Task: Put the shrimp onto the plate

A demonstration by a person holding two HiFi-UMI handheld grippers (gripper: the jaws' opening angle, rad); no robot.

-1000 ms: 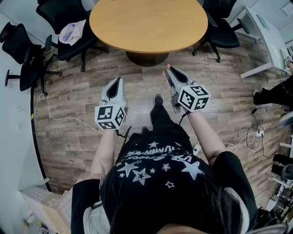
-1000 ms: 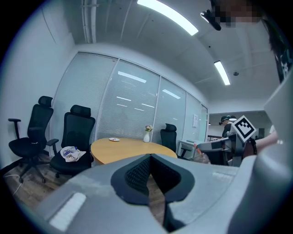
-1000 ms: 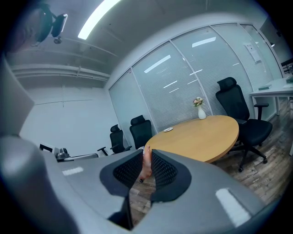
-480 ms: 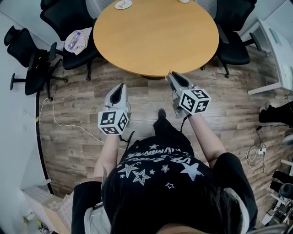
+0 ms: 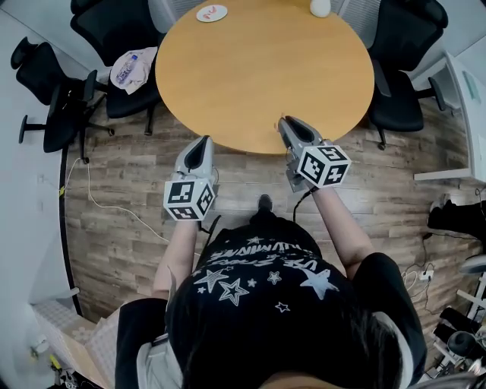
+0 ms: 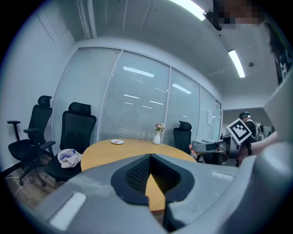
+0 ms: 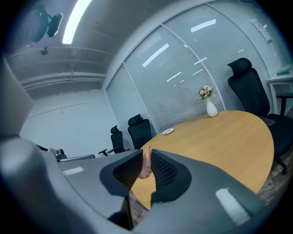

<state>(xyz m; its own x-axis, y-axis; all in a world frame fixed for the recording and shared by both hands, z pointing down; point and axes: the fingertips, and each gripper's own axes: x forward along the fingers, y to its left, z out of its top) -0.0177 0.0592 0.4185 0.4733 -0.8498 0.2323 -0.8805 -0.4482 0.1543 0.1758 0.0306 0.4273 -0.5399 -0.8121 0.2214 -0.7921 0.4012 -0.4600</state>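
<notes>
A pale pink shrimp (image 7: 146, 163) stands upright between the black pads of my right gripper (image 7: 146, 151), which is shut on it. In the head view my right gripper (image 5: 281, 119) has its tip just over the near edge of the round wooden table (image 5: 266, 68). A small white plate (image 5: 212, 13) with red marks lies at the table's far left rim, and it also shows as the plate (image 7: 168, 131) far ahead. My left gripper (image 5: 203, 139) hangs over the floor just short of the table. Its fingertips meet in the left gripper view, with nothing held by the left gripper (image 6: 149, 156).
A white vase (image 5: 320, 7) with flowers stands at the table's far edge. Black office chairs (image 5: 45, 83) ring the table; one chair at the left carries a crumpled bag (image 5: 133, 67). Another chair (image 5: 402, 83) is at the right. A cable lies on the wooden floor (image 5: 114, 205).
Both grippers have travelled forward to the table, which has come nearer in the head view. The plate and vase have come into sight. The shrimp stays in the right jaws.
</notes>
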